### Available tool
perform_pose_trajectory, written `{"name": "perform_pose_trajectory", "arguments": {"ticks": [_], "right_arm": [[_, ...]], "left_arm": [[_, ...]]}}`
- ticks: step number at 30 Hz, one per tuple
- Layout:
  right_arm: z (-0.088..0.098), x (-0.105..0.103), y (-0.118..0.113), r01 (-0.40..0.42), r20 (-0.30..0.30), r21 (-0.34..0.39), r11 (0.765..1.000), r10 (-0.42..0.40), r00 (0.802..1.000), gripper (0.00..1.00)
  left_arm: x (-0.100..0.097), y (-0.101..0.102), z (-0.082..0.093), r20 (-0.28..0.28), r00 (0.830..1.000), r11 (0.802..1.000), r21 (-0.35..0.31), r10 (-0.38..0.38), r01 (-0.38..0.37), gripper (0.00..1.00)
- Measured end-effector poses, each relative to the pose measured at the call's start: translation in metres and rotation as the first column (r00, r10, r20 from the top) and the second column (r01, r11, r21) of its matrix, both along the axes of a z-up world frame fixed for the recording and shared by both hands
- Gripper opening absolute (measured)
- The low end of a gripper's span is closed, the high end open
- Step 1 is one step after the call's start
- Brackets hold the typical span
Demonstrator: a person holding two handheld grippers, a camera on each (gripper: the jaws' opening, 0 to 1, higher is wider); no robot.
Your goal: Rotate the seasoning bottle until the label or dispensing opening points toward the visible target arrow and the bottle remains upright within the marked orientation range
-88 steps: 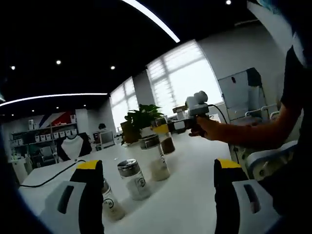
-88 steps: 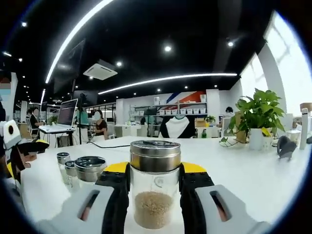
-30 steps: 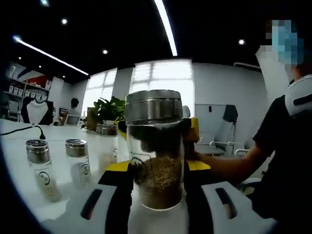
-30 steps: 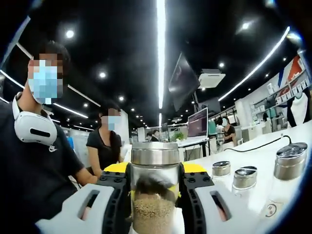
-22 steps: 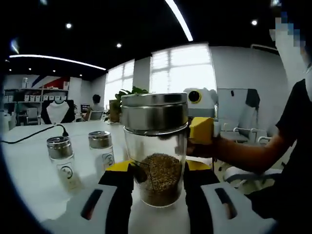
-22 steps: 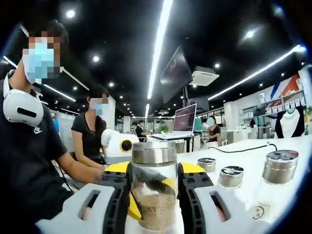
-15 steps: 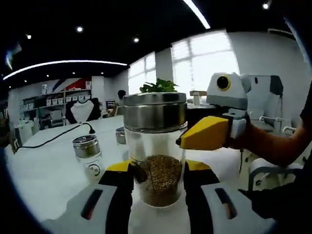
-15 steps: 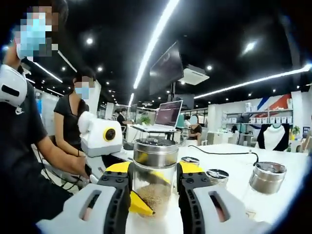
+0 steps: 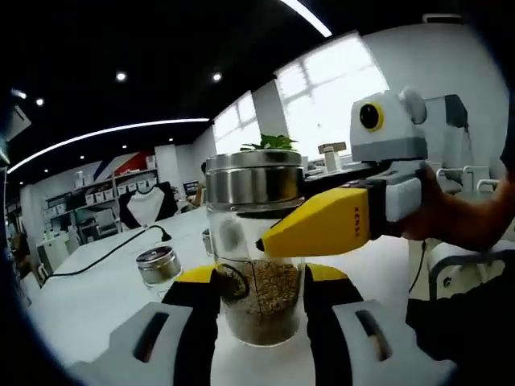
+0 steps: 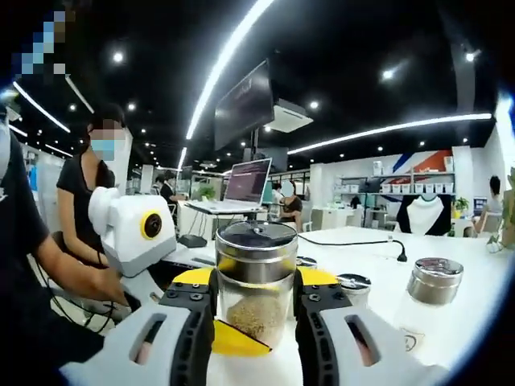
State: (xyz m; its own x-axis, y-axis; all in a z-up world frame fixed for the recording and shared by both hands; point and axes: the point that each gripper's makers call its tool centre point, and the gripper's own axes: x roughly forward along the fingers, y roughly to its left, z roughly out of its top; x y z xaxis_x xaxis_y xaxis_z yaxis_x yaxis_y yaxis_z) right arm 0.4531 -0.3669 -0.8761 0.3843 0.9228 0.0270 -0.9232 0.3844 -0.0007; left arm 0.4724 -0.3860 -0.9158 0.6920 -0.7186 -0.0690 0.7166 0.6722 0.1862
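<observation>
Seasoning bottle (image 9: 255, 249) upright above the white table (image 9: 105, 297), left gripper (image 9: 256, 301) and right gripper (image 10: 254, 301) both clamped on its glass body, steel lid (image 10: 257, 248) on.

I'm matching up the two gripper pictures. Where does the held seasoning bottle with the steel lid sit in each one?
Left gripper view: seasoning bottle stands centre, between that view's own jaws, the other gripper's yellow jaw across its front.
Right gripper view: the bottle is low centre, between the jaws.
Shared landmark: the black cable on the white table.
</observation>
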Motion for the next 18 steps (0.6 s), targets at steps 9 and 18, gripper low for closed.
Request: {"name": "perform_pose_trajectory", "arguments": {"ticks": [9, 18], "right_arm": [[0.013, -0.035, -0.005, -0.203, 0.082, 0.018, 0.979, 0.201, 0.976, 0.35], [0.013, -0.033, -0.011, -0.273, -0.007, 0.109, 0.956, 0.275, 0.961, 0.35]], "left_arm": [[-0.036, -0.018, 0.012, -0.09, 0.944, 0.939, -0.171, -0.317, 0.299, 0.43], [-0.04, -0.018, 0.012, -0.136, 0.929, 0.929, -0.194, -0.343, 0.315, 0.41]]}}
